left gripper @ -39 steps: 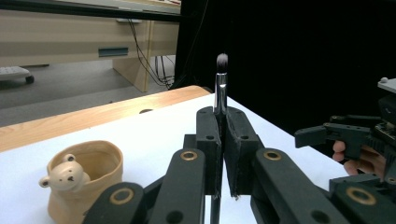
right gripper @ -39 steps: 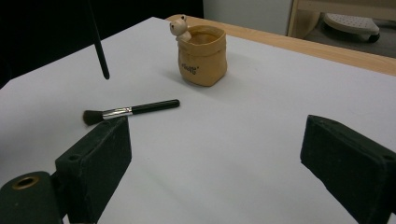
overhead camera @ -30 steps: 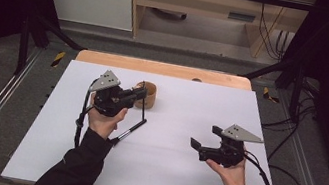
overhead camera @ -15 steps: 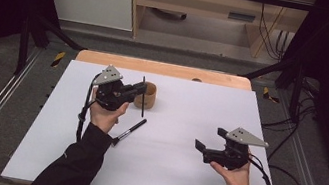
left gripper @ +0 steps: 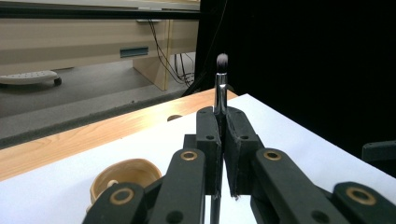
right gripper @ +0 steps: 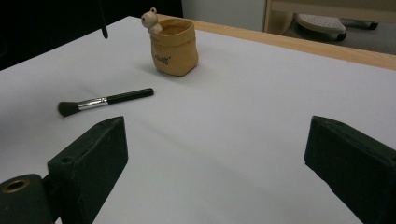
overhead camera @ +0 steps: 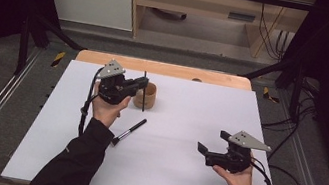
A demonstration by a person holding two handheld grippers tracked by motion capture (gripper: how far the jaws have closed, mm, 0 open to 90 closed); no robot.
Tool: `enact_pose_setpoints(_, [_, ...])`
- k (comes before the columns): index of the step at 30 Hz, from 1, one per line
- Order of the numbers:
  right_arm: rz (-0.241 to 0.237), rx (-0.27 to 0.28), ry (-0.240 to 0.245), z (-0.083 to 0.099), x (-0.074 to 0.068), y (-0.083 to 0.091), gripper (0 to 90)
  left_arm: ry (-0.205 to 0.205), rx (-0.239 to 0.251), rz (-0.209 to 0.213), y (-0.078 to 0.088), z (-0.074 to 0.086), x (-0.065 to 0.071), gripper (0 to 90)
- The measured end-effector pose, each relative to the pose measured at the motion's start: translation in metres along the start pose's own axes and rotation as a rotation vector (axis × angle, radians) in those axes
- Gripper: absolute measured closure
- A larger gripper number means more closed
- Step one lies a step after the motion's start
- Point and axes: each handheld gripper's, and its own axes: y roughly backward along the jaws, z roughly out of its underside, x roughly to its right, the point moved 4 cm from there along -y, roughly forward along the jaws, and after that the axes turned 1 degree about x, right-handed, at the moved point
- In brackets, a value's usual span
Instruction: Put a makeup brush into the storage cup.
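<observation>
1. Left hand-held gripper (overhead camera: 139, 84) clamps a thin brush (left gripper: 220, 88) upright, bristles up, just beside the tan cup (overhead camera: 145, 95).
2. Right hand-held gripper (overhead camera: 202, 148) hovers over the white tabletop (overhead camera: 179, 176), jaws spread wide, nothing between them.
3. Second brush (overhead camera: 129, 131) lies flat near the cup.

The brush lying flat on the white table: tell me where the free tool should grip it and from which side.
Grip the brush on its black handle, near the middle, not on the bristles. It lies flat on the white table, clear of the tan cup, so the open right tool should probably come from straight above, jaws set across the handle's width.
</observation>
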Motion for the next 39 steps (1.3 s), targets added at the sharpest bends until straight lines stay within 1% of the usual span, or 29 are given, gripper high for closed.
enact_pose_setpoints(4, [0.001, 0.003, -0.011, 0.004, 0.003, 0.003, 6.1, 0.001, 0.006, -0.004, -0.002, -0.003, -0.003, 84.6])
enact_pose_setpoints(8, [-0.001, 0.000, -0.014, 0.007, 0.004, 0.005, 5.9, 0.000, 0.009, -0.012, -0.004, -0.007, -0.006, 84.6])
enact_pose_setpoints(10, [0.005, -0.003, -0.010, 0.008, 0.005, 0.006, 6.1, -0.002, 0.009, -0.017, -0.006, -0.008, -0.007, 84.6])
enact_pose_setpoints(18, [0.005, 0.000, -0.015, 0.010, 0.004, 0.007, 6.1, -0.013, -0.006, -0.048, -0.014, -0.011, -0.018, 84.6])
enact_pose_setpoints(25, [0.011, -0.002, -0.013, 0.012, 0.005, 0.009, 5.9, -0.025, -0.008, -0.072, -0.023, -0.014, -0.024, 84.7])
enact_pose_setpoints(34, [0.008, 0.001, -0.017, 0.012, 0.006, 0.011, 5.6, -0.024, -0.019, -0.094, -0.036, -0.012, -0.032, 84.6])
enact_pose_setpoints(39, [0.008, 0.004, -0.018, 0.013, 0.006, 0.012, 5.3, -0.025, -0.009, -0.102, -0.041, -0.012, -0.038, 84.6])
